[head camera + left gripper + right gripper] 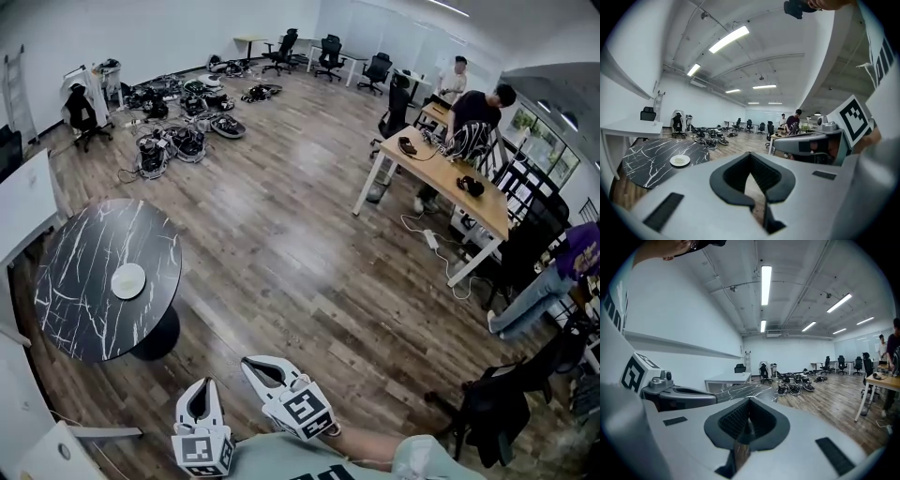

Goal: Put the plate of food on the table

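Observation:
A round black marble table (84, 300) stands at the left of the head view, and a white plate (128, 280) with pale food sits near its middle. My two grippers are low in that view, well away from the table and close to my body. The left gripper (199, 385) is shut with nothing in it. The right gripper (251, 364) is beside it, also shut and empty. The left gripper view shows the plate (680, 161) on the table (647, 164) far beyond the left gripper's (750, 157) shut jaws. The right gripper (750, 400) faces the table (740, 391).
A long wooden desk (445, 173) with people around it stands at the right. Piles of equipment (178, 131) lie on the wood floor at the back left. Office chairs (328, 54) line the far wall. A dark chair (497, 403) is at the lower right, white furniture (23, 202) at the left.

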Demonstrator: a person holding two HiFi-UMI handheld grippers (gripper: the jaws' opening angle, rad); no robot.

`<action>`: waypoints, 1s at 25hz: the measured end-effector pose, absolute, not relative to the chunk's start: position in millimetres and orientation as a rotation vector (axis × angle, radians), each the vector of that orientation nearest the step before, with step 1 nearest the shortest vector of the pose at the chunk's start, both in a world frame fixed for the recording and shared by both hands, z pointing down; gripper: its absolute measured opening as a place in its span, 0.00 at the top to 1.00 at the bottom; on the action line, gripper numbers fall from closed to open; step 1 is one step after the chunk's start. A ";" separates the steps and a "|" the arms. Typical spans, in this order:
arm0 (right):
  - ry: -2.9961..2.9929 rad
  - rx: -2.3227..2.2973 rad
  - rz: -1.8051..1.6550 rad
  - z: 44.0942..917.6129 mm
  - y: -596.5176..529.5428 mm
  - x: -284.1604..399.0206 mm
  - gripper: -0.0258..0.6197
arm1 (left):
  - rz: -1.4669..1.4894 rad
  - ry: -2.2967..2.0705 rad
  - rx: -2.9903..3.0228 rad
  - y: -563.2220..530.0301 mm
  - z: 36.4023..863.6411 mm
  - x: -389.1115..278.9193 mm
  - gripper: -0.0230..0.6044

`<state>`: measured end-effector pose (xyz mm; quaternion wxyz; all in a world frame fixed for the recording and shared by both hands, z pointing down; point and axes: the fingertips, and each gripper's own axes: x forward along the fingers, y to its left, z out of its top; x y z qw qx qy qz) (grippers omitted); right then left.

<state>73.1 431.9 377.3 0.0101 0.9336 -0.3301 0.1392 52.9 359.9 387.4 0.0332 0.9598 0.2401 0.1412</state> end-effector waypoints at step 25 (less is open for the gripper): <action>-1.145 2.841 0.431 411.1 521.2 52.7 0.95 | 0.487 0.535 3.078 438.2 412.4 23.8 0.95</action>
